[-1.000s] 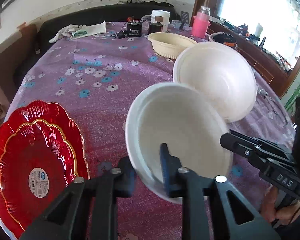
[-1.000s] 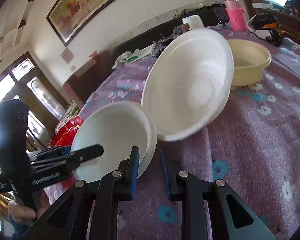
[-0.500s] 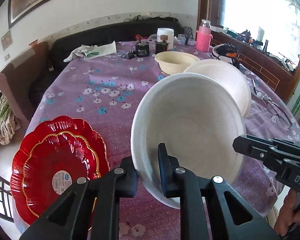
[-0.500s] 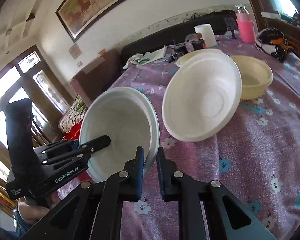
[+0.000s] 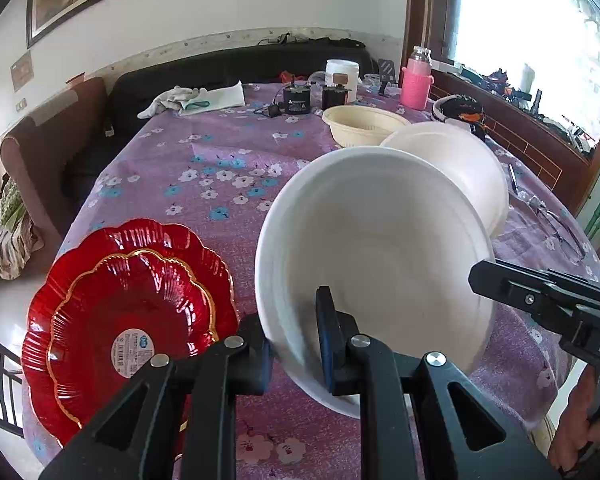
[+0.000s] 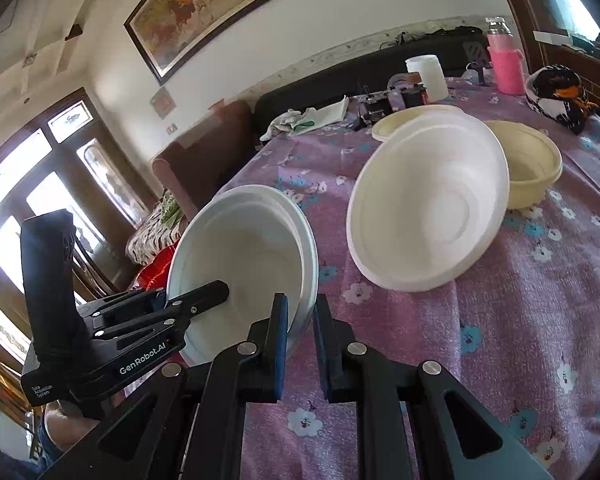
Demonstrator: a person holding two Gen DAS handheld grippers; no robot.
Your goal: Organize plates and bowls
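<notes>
Tilted white bowl (image 6: pixel 428 212) (beside cream bowl (image 6: pixel 528 164))

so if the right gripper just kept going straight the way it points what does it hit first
The right gripper is already clamped on the rim of the white bowl. Past that rim, the line probably meets the purple tablecloth near the tilted white bowl; depth is unclear.

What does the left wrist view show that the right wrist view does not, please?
Only the left wrist view shows the two stacked red plates in full, flat on the cloth by the near edge; in the right wrist view just a red sliver peeks out behind the bowl. Only the right wrist view shows a cream plate behind the tilted foam bowl. Both show the white bowl pinched at its rim by the left tongs and the right tongs, the cream bowl and the pink bottle.
</notes>
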